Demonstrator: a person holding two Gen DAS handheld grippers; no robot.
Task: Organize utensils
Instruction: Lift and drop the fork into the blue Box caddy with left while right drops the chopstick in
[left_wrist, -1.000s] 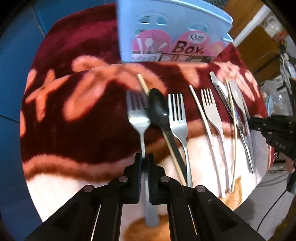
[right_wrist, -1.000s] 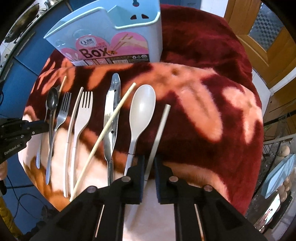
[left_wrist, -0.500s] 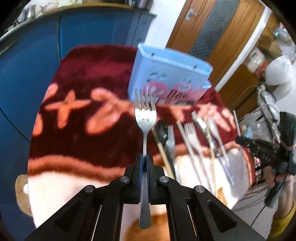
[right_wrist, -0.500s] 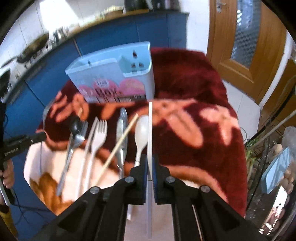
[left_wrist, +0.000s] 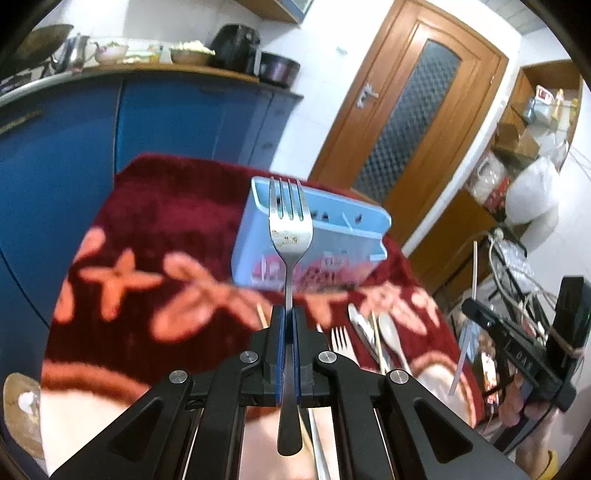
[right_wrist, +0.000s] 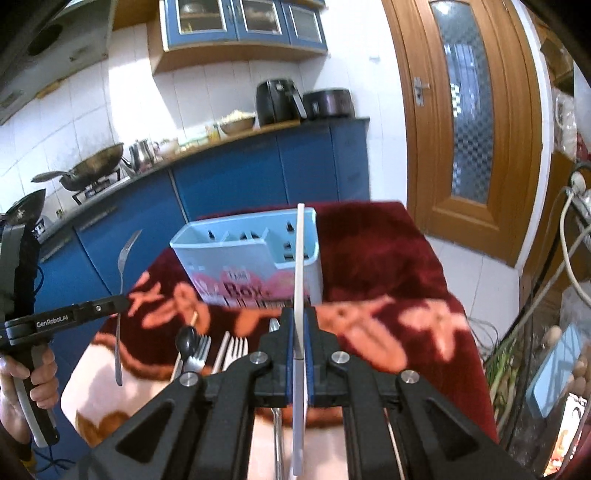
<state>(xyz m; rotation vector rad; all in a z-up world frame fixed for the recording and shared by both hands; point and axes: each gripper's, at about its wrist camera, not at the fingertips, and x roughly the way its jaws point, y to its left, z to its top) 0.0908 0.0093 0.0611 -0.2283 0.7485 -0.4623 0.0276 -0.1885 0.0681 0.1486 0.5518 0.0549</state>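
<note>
Left wrist view: the left claw (left_wrist: 287, 325) is clamped tight on the handle of a metal fork (left_wrist: 290, 236), held upright w/ tines up, lifted clear of the bench (left_wrist: 147, 221), which is covered by a dark red blanket w/ orange flower shapes. Behind the fork stands a light blue utensil box (left_wrist: 332, 240) w/ a pink label on its front, set upright on the blanket. Lower right of the claw, several utensils lie side by side on the blanket: a white fork (left_wrist: 341, 339), metal tongs (left_wrist: 360, 325), a wooden chopstick (left_wrist: 376, 339) & a pale spoon (left_wrist: 389, 332). At far right the right claw (left_wrist: 476, 312) holds a white chopstick (left_wrist: 467, 325) nearly upright in the air. Blue cabinets & a wooden door are in the bkgd. Right wrist view: the right claw (right_wrist: 298, 325) is closed on the white chopstick (right_wrist: 299, 266), which points up & away, its tip in front of the box's right end. The utensil box (right_wrist: 255, 258) shows open compartments at the top; they look empty, though blur makes it hard to tell. At left, a hand (right_wrist: 33, 376) grips the left claw (right_wrist: 120, 301), which holds the metal fork (right_wrist: 122, 266) upright above the bench edge. On the blanket near the claw lie a black spoon (right_wrist: 186, 338), a metal fork (right_wrist: 199, 352) & a white fork (right_wrist: 236, 349).
</note>
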